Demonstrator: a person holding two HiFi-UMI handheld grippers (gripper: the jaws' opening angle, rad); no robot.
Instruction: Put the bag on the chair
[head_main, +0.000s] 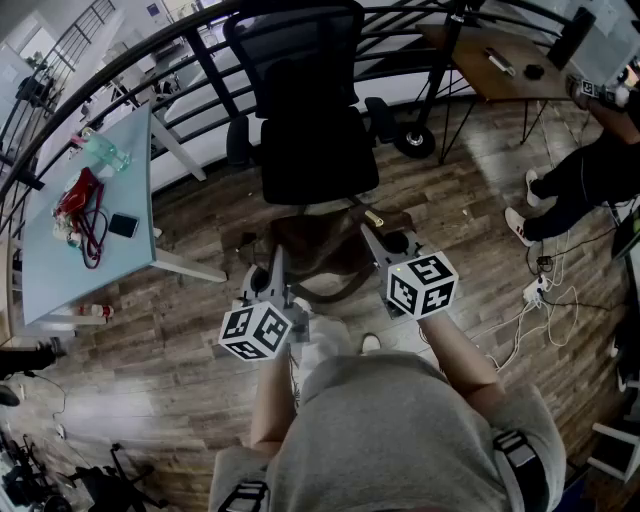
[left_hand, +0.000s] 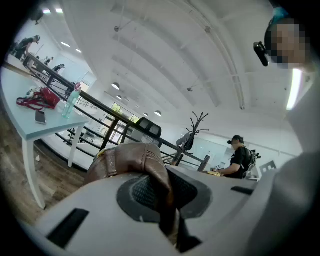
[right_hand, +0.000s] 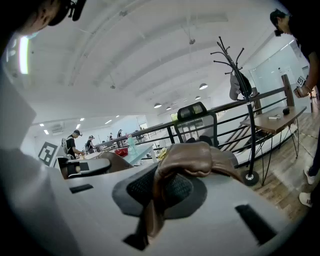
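Note:
A brown leather bag (head_main: 318, 258) hangs between my two grippers, just in front of the black office chair (head_main: 315, 150). In the head view my left gripper (head_main: 274, 268) holds the bag's left side and my right gripper (head_main: 378, 243) its right side. In the left gripper view the jaws (left_hand: 162, 200) are shut on a brown strap, with the bag (left_hand: 131, 159) bulging beyond them. The right gripper view shows its jaws (right_hand: 160, 192) pinching the folded brown leather of the bag (right_hand: 192, 157). The chair's headrest (right_hand: 196, 114) rises behind it.
A light blue table (head_main: 60, 240) at the left carries a red pouch (head_main: 80, 200), a phone and a bottle. A black railing curves behind the chair. A coat stand base (head_main: 413, 140), a wooden desk (head_main: 510, 70), a seated person (head_main: 585, 180) and floor cables (head_main: 545, 300) are at the right.

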